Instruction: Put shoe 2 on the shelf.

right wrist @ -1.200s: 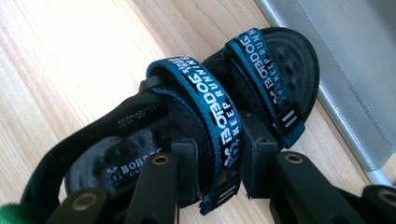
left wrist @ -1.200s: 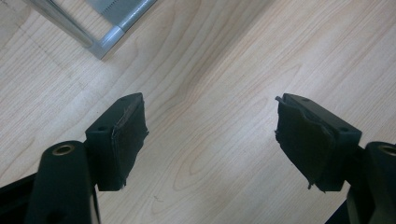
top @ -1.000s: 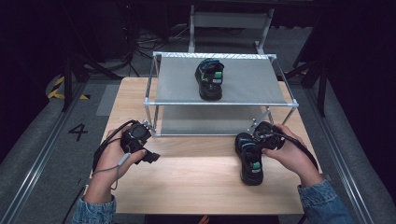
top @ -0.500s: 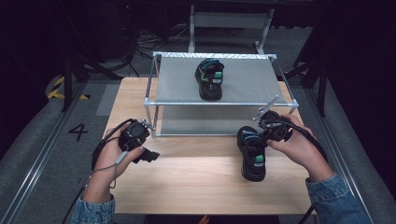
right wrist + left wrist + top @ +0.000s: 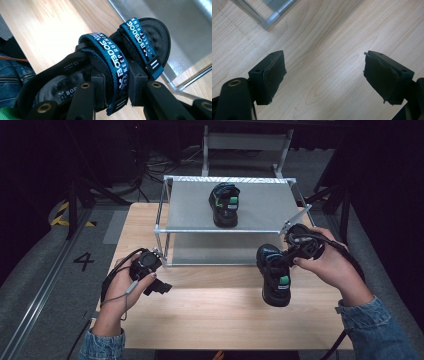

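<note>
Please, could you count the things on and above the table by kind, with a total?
Black sandals: 2, one on the rack's top shelf, one held up by its strap in the right gripper (sandal)
Metal racks: 1
Hand-held grippers: 2, the right one and the left gripper, open
Total: 5

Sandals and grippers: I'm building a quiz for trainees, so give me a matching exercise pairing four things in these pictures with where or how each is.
1. sandal
2. second sandal
3. left gripper
4. rack

a. on the top shelf
b. open over bare wood
c. stands at the table's far side
d. gripped by its strap, off the table

Pairs: 1-d, 2-a, 3-b, 4-c
</note>
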Action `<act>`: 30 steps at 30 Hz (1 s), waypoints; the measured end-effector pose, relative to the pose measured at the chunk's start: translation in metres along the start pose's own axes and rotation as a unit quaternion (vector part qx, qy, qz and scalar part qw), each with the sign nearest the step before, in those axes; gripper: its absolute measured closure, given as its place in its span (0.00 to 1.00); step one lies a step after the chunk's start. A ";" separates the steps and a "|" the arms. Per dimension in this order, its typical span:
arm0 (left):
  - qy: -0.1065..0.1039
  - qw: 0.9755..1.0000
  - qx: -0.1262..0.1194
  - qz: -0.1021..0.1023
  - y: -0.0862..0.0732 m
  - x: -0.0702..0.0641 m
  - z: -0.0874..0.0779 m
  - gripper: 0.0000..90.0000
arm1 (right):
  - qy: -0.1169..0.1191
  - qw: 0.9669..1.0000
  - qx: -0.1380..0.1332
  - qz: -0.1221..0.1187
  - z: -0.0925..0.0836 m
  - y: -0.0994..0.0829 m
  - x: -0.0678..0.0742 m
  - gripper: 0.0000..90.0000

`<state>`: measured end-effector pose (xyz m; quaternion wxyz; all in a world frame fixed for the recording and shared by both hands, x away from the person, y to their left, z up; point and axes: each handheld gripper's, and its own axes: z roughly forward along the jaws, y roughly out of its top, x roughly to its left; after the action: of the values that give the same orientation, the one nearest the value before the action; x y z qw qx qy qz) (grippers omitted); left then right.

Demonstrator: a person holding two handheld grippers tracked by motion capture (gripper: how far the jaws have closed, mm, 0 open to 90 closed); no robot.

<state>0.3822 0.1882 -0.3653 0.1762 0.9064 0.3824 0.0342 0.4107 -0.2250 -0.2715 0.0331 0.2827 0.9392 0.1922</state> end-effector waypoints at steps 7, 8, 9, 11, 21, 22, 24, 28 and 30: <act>0.000 1.000 0.001 0.004 0.001 -0.001 0.002 0.20 | 0.002 1.000 -0.006 0.000 -0.019 0.007 0.003 0.79; -0.003 1.000 0.003 0.003 0.001 -0.002 0.002 0.20 | 0.000 1.000 -0.005 -0.001 -0.022 0.008 0.004 0.79; -0.004 1.000 0.002 0.001 0.001 -0.002 0.003 0.20 | 0.002 1.000 -0.006 -0.001 -0.024 0.009 0.004 0.79; -0.005 1.000 0.005 0.002 0.001 -0.002 0.002 0.20 | 0.002 1.000 -0.006 -0.002 -0.028 0.011 0.004 0.79; -0.007 1.000 0.004 0.005 0.000 -0.002 0.002 0.20 | 0.020 0.999 -0.023 -0.017 -0.054 0.029 0.012 0.79; -0.007 1.000 0.004 0.006 0.000 -0.002 0.002 0.20 | 0.019 0.999 -0.024 -0.018 -0.057 0.031 0.012 0.79; -0.007 1.000 0.003 0.006 0.000 -0.002 0.002 0.20 | 0.015 0.999 -0.026 -0.020 -0.062 0.035 0.012 0.79; -0.006 1.000 0.000 0.000 0.000 0.000 0.001 0.20 | 0.010 0.999 -0.033 -0.024 -0.071 0.042 0.012 0.79; -0.005 1.000 -0.005 -0.007 -0.001 0.000 0.000 0.20 | 0.007 0.999 -0.038 -0.025 -0.075 0.046 0.011 0.79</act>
<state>0.3817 0.1884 -0.3656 0.1833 0.9028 0.3879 0.0302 0.4122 -0.2097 -0.1839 0.0415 0.2564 0.9381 0.2290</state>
